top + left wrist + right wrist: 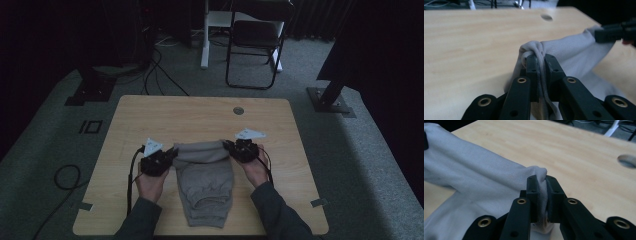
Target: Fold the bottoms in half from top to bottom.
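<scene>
A grey garment [205, 182] lies on the wooden table [150, 112], its far edge lifted and stretched between both grippers. In the high view my left gripper [171, 153] grips the cloth's left corner and my right gripper [228, 146] its right corner. The left gripper view has my left gripper [540, 62] shut on a bunched fold of the grey garment [576, 50], with the other gripper [616, 31] at the far right. Seen in the right gripper view, my right gripper [542, 185] is shut on a fold of the garment [474, 177]. The near part of the cloth rests folded on the table.
A round cable hole [238, 110] sits near the table's far edge. A black folding chair [257, 40] and a white leg [205, 37] stand on the carpet beyond. Cables [65, 177] lie on the floor at left. Bare tabletop lies left and right of the garment.
</scene>
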The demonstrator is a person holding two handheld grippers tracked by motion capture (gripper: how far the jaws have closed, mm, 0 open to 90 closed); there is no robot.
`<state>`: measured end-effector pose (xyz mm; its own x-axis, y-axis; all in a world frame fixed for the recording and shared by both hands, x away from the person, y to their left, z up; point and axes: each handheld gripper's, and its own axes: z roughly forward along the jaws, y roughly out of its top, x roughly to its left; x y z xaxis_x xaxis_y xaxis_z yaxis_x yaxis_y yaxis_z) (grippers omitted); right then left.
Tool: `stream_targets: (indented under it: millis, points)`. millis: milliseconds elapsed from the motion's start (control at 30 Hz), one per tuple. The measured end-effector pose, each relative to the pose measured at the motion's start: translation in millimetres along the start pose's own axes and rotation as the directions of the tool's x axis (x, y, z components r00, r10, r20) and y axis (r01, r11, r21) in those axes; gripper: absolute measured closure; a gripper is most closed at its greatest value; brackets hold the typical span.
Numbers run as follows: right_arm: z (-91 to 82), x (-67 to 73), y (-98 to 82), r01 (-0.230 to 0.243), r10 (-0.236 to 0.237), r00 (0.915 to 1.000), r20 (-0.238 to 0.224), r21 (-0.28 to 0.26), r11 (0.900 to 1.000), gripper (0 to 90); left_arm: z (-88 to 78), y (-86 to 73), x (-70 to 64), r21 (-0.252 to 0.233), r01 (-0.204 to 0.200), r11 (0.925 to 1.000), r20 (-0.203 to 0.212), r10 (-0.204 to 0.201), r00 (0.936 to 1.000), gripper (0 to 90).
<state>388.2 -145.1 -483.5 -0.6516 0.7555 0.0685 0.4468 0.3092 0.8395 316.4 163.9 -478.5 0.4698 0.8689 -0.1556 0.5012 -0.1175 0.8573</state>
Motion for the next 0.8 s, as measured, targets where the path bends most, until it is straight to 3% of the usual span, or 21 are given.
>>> stream_targets:
  millis: [133, 167, 367, 533, 667, 800]
  points:
    - [-9.8, 9.7, -21.5, 0.004, -0.004, 0.9996, -0.026, 0.026, 1.0, 82.7, -4.8, -18.2, -7.9, 0.031, 0.002, 0.9995, 0.013, -0.002, 0.9999, 83.6]
    - [-12.5, 15.5, -33.7, 0.01, -0.009, 0.9995, -0.029, 0.048, 0.999, 82.7, -2.7, -29.7, -12.3, 0.07, -0.021, 0.9973, 0.009, 0.021, 0.9997, 83.6]
    - [-10.8, 22.1, -59.7, 0.017, -0.012, 0.9993, -0.035, 0.121, 0.993, 82.4, 7.7, -51.1, -13.8, 0.129, 0.003, 0.9916, 0.015, -0.005, 0.9999, 83.6]
    - [-4.4, 24.4, -69.4, 0.02, -0.015, 0.9995, -0.028, 0.17, 0.985, 82.3, 18.3, -61.4, -15.1, 0.185, 0.0, 0.9828, 0.009, -0.002, 1.0, 83.5]
    - [0.5, 23.8, -71.5, 0.02, -0.016, 0.9995, -0.026, 0.182, 0.983, 82.2, 22.8, -64.0, -13.9, 0.195, 0.009, 0.9807, 0.003, -0.01, 0.9999, 83.4]
    - [9.4, 20.2, -67.0, 0.019, -0.014, 0.9995, -0.029, 0.19, 0.982, 82.0, 30.9, -61.6, -11.8, 0.215, -0.01, 0.9766, -0.025, 0.016, 0.9996, 83.5]
